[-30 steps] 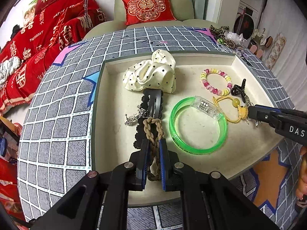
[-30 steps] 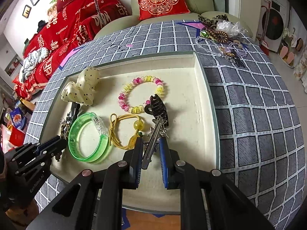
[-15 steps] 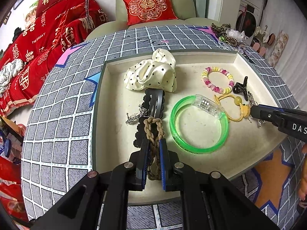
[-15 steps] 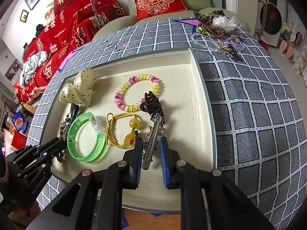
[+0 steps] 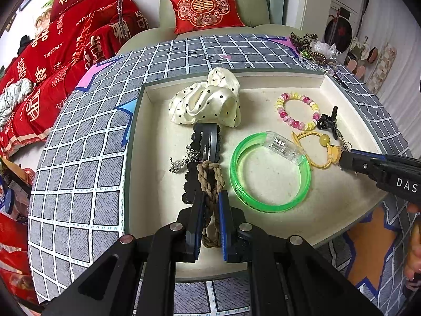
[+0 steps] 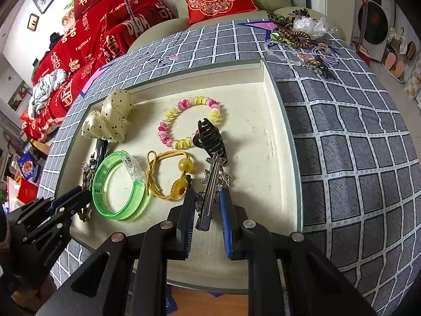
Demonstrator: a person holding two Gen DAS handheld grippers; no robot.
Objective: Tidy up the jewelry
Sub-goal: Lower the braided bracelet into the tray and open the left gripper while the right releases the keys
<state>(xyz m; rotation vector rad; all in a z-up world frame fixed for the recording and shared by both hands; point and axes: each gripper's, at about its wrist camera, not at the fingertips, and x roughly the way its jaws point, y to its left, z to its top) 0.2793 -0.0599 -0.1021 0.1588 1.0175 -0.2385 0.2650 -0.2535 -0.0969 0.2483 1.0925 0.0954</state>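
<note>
A cream tray (image 5: 263, 81) holds the jewelry. My left gripper (image 5: 210, 197) straddles a brown braided band (image 5: 209, 181) that lies over a black scalloped clip (image 5: 204, 142); its jaws stand a little apart around the band. My right gripper (image 6: 208, 197) stands slightly open around a silver star hair clip (image 6: 213, 181) lying on the tray. Beside them lie a green bangle (image 5: 268, 168), a yellow hair tie (image 6: 168, 176), a pink-yellow bead bracelet (image 6: 189, 121), a black claw clip (image 6: 210, 137) and a dotted cream scrunchie (image 5: 208, 100).
A pile of more jewelry (image 6: 297, 34) lies on the grey checked cloth (image 6: 355, 144) beyond the tray's far right corner. A red cushion (image 5: 205, 8) sits on the chair behind. The table's near edge is close under both grippers.
Both grippers have loosened slightly, the right one more visibly, and drawn back a little. The band and star clip stay on the tray.
</note>
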